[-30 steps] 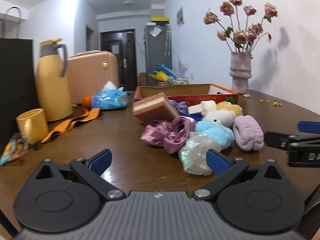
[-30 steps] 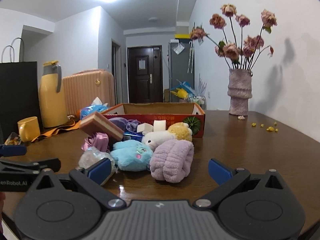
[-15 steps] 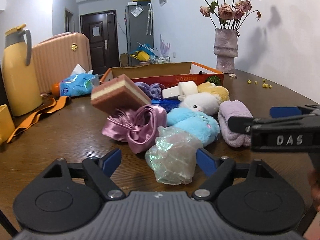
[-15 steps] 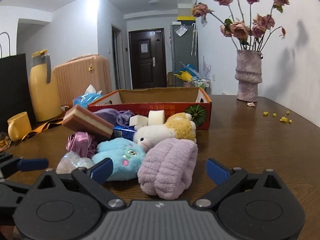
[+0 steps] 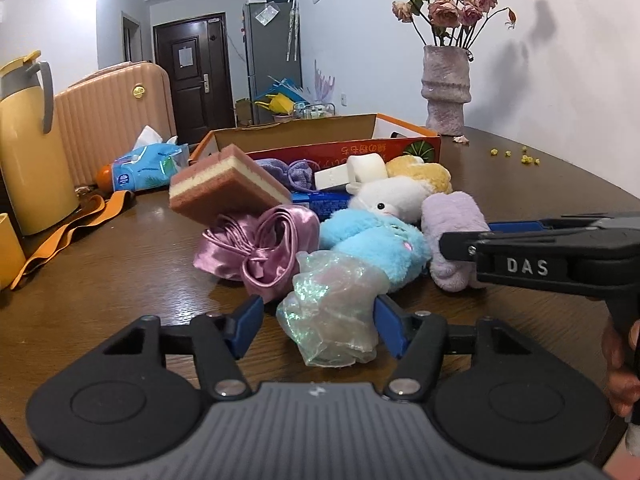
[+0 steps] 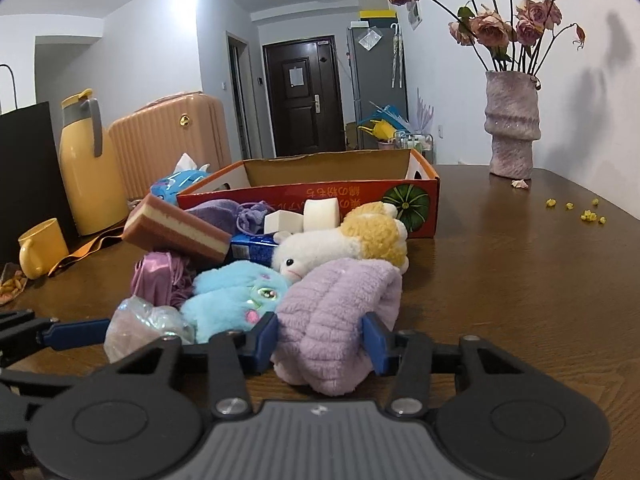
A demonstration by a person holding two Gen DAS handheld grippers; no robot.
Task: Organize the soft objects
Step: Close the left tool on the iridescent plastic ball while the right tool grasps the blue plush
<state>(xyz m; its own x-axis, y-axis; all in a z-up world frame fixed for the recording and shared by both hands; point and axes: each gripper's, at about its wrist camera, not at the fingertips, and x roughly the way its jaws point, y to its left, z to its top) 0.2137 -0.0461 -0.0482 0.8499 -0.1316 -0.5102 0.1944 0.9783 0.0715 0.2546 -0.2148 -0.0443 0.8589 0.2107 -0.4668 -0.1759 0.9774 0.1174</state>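
Observation:
A pile of soft things lies on the brown table in front of an orange cardboard box (image 5: 328,136) (image 6: 320,192). My left gripper (image 5: 318,320) is open around an iridescent crinkly pouch (image 5: 332,312), its blue pads close on both sides. My right gripper (image 6: 320,340) is open around a folded lilac fluffy cloth (image 6: 340,312) (image 5: 452,240), pads near its sides. Between them lie a blue plush (image 5: 372,244) (image 6: 236,296), a pink satin scrunchie (image 5: 260,244), a layered sponge (image 5: 224,188), a white and yellow plush (image 6: 344,240) and white foam blocks (image 6: 304,216).
A vase of dried roses (image 6: 512,120) stands at the back right with yellow crumbs (image 6: 576,208) near it. A yellow thermos (image 6: 86,168), yellow mug (image 6: 40,248), orange strap (image 5: 68,232), tissue pack (image 5: 148,164) and black bag (image 6: 28,168) stand on the left.
Both grippers have moved forward into the pile and narrowed. The left one now straddles the iridescent pouch and the right one straddles the lilac cloth.

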